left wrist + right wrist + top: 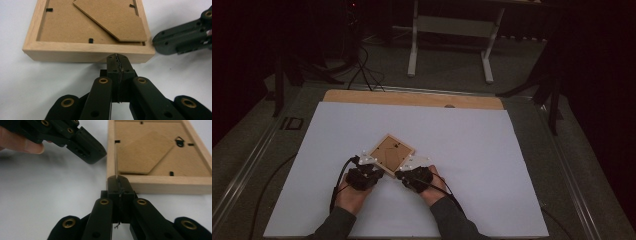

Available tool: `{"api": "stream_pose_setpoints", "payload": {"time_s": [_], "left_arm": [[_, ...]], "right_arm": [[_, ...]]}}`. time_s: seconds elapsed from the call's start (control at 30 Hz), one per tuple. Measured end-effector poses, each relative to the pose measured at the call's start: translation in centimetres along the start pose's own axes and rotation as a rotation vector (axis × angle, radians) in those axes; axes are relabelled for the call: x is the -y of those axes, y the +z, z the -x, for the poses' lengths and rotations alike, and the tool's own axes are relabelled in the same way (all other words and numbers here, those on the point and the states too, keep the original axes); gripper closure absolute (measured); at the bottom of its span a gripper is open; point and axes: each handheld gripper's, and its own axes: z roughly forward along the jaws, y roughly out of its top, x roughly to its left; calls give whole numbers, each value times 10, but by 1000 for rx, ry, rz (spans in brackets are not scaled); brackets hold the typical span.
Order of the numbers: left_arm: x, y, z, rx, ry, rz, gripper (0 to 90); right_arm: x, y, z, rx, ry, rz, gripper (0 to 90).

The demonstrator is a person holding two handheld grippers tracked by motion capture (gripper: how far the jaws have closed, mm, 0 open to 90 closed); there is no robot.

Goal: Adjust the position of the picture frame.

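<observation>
Your left gripper (pixel 117 58) is sitting with its jaws pressed fully together, gripping nothing, its tip nudging the near wooden edge of the picture frame (pixel 87 51). Your right gripper (pixel 117 180) is doing the same: jaws closed flat against each other, empty, tip meeting the frame's corner at the edge facing it. In the high view the two grippers are flanking the frame (pixel 390 154) from about 7 and 5 o'clock, and the frame is lying face down, turned like a diamond, on the white sheet (pixel 492 150) just ahead of your hands.

Going outward from the tips, you are looking at a pale wood border, then the fibreboard backing (pixel 190 162) sunk inside it, with a folding stand flap (pixel 112 20) lying on top, small black retaining tabs (pixel 91 40) along the rim and a hanger hook (pixel 179 141) near the far side.

Judging by its build, the frame is light and rigid, and probably slides easily on the smooth sheet when pushed. Any glass underneath is hidden, so treat it as fragile. The wooden border is likely the best place to pinch; the flap looks thin and hinged, a poor hold.
</observation>
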Motion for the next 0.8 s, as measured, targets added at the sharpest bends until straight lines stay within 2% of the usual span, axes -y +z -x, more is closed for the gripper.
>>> {"api": "stream_pose_setpoints", "payload": {"time_s": [0.17, 0.27, 0.43, 0.5, 0.53, 0.6, 0.8], "left_arm": [[0, -1, -3, -7, -10, 1, 894], [1, -3, -6, -17, -20, 5, 894], [1, -2, -9, -25, -37, 9, 894], [1, -2, -9, -26, -38, 8, 893], [1, -2, -10, -28, -39, 6, 893], [1, -1, -10, -28, -39, 4, 894], [0, -1, -12, -34, -44, 5, 894]], "right_arm": [[-4, 5, -3, -7, -17, -7, 897], [-7, 3, 2, 3, -14, 4, 898], [-12, -7, 24, 61, 29, 38, 897], [-13, -8, 30, 74, 42, 36, 897], [-14, -10, 40, 99, 58, 37, 897], [-15, -10, 48, 121, 76, 36, 897], [-19, -6, 70, 177, 119, 17, 897]]}}
